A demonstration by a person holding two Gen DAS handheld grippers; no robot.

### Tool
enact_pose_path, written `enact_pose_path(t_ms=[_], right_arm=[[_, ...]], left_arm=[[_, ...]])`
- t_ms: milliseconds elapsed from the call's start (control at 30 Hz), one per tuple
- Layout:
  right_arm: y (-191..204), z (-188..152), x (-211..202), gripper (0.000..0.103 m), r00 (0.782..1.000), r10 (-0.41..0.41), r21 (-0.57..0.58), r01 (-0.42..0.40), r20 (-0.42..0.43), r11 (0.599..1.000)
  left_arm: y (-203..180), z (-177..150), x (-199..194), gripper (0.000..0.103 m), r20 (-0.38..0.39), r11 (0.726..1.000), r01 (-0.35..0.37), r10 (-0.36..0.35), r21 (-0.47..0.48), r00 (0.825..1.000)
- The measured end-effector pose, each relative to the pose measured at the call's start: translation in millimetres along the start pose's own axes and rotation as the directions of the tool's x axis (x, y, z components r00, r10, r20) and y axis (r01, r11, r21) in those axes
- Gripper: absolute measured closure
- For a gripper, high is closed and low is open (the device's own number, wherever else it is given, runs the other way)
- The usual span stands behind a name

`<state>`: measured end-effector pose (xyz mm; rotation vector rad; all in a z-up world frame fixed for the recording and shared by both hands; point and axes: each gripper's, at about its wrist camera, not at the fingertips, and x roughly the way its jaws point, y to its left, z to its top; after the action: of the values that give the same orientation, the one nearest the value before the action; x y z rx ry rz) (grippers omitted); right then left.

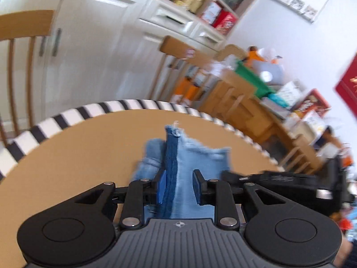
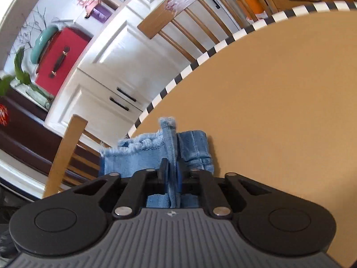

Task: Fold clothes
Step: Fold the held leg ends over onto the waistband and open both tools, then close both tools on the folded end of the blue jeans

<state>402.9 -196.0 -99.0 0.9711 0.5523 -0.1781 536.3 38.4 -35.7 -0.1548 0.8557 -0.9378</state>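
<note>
Two handheld grippers lift a piece of blue denim above a tan table.

The left gripper [image 1: 179, 187] has denim [image 1: 191, 163] between its jaws, though a gap shows beside one pad, so its hold looks loose. The right gripper [image 2: 171, 172] pinches a denim [image 2: 142, 156] edge. Judgement: keep both hems level and taut before laying them down on the table [image 2: 279, 102].

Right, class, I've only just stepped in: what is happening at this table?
A person is folding a denim garment over a tan table, with a hand-held gripper in each hand. The right hand-held gripper pinches a denim edge. The left hand-held gripper has denim between its fingers, which look less tightly closed. The frayed hem sticks up.
</note>
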Motion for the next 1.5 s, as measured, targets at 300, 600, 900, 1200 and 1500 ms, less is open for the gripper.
enact_pose_path(t_ms=[300,600,900,1200,1500], right_arm=[[63,-90,-110,0.082,0.998,0.001,-0.32,-0.021,-0.062,0.947],[84,-204,-128,0.083,0.969,-0.218,-0.492,0.135,-0.115,0.86],[108,-288,-164,0.076,0.951,-0.297,-0.481,0.219,-0.091,0.849],[111,-329,-188,0.077,0.942,-0.336,-0.428,0.306,0.006,0.85],[118,-338,-175,0.077,0.92,-0.389,-0.483,0.356,0.033,0.8]], left_arm=[[-25,-62,-99,0.069,-0.203,0.964,0.087,-0.036,0.251,0.979],[-43,-142,-97,0.075,-0.27,0.929,0.035,0.071,0.368,0.96],[-30,-188,-164,0.073,-0.293,0.951,0.075,0.016,0.299,0.956],[-19,-219,-198,0.086,-0.295,0.978,0.045,0.016,0.201,0.955],[-19,-221,-190,0.097,-0.295,0.968,-0.008,0.084,0.253,0.952]])
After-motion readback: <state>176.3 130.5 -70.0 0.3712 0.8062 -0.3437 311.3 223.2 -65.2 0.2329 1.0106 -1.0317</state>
